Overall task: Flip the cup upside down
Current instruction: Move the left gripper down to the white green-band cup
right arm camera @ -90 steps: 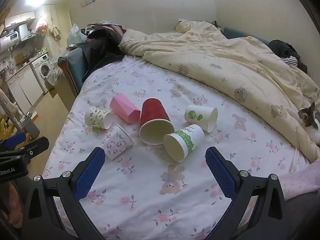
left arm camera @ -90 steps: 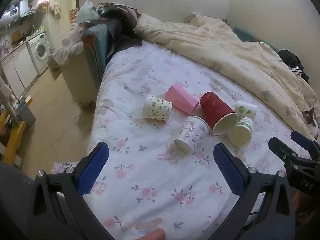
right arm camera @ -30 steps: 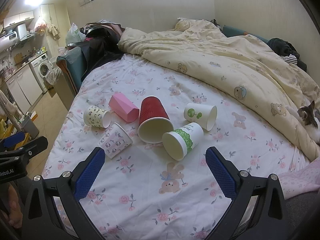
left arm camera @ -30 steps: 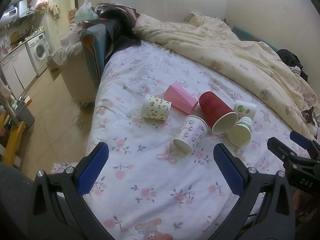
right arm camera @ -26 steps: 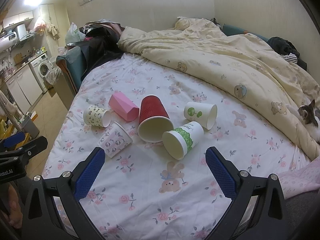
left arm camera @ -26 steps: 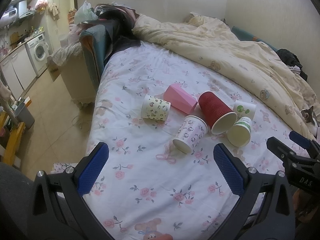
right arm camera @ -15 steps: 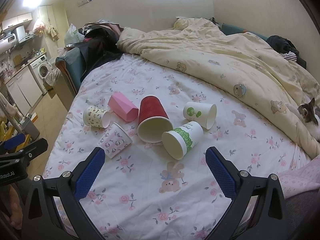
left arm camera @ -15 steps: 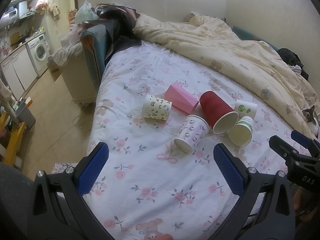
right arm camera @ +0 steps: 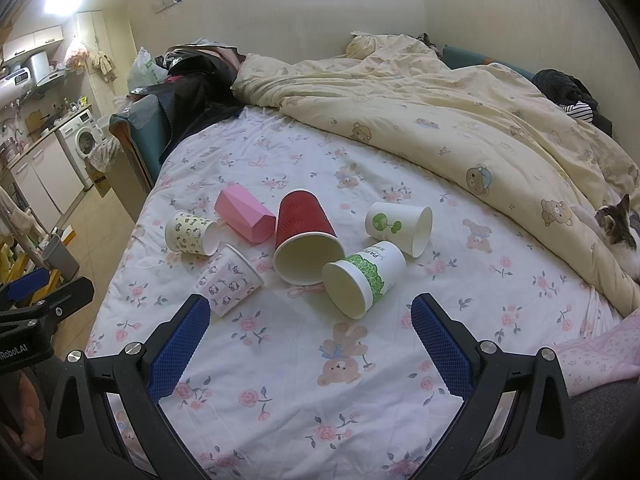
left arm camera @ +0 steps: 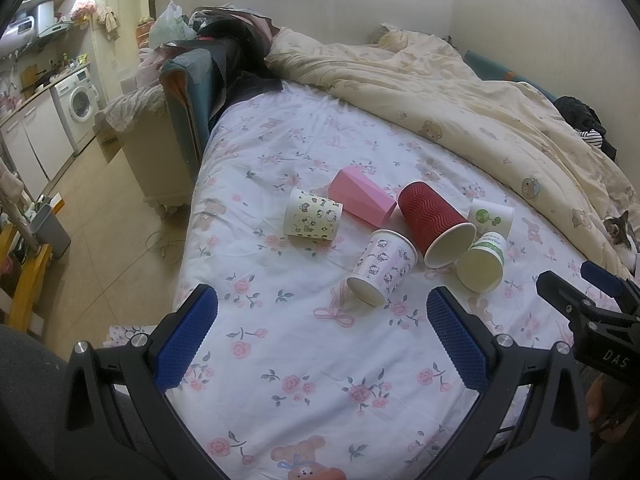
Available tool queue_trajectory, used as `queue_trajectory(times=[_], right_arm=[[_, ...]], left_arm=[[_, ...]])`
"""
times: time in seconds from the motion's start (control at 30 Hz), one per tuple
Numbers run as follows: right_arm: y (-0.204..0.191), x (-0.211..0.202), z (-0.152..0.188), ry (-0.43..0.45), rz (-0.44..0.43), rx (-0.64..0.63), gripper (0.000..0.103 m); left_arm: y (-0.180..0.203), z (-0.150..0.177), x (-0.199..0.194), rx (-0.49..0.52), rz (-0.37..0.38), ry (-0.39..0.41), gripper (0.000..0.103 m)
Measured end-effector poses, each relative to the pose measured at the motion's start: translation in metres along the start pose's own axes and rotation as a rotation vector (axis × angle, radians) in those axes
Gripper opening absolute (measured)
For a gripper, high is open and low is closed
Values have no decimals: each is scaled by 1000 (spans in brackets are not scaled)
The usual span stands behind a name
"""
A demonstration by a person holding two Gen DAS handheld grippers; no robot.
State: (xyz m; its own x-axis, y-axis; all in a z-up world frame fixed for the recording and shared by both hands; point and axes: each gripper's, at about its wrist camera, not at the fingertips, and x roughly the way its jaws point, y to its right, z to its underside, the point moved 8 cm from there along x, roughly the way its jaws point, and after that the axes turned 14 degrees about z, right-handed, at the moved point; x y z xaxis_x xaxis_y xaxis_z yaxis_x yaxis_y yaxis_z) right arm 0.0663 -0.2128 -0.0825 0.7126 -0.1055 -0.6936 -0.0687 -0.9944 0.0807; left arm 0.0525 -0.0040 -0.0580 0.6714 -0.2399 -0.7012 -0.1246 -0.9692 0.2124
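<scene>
So there's 6 cups all lying on their sides in a loose bunch mid-sheet on the bed (right arm camera: 280,400), with the big red cup (right arm camera: 304,236) in the middle and the green-leaf cup (right arm camera: 362,282) touching its right side. Left gripper (left arm camera: 322,344) and right gripper (right arm camera: 310,346) both hover at the near edge, jaws spread wide, nothing in them. A cat (right arm camera: 616,228) is curled by the yellow duvet (right arm camera: 460,128) on the far right.

Six cups lie on their sides on the bed (right arm camera: 320,420). Landmark: ribbed cup (right arm camera: 305,236), central. Faceted cup (right arm camera: 244,218) touches its left; bear-print cup (right arm camera: 192,232) farther left. Kitty-print cup (right arm camera: 230,280) front-left. Leaf-band cup (right arm camera: 362,278) front-right, touching. Tree-logo cup (right arm camera: 400,226) right. Duvet (right arm camera: 460,128) behind.
</scene>
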Motion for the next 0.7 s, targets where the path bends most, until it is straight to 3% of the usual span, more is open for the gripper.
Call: queue_trajectory(times=[0.4, 0.7], right_arm=[[13, -2, -4, 0, 6, 22, 103], [67, -5, -34, -9, 22, 116, 103]], left_arm=[[1, -5, 1, -4, 1, -17, 103], [29, -32, 19, 41, 25, -58, 103]])
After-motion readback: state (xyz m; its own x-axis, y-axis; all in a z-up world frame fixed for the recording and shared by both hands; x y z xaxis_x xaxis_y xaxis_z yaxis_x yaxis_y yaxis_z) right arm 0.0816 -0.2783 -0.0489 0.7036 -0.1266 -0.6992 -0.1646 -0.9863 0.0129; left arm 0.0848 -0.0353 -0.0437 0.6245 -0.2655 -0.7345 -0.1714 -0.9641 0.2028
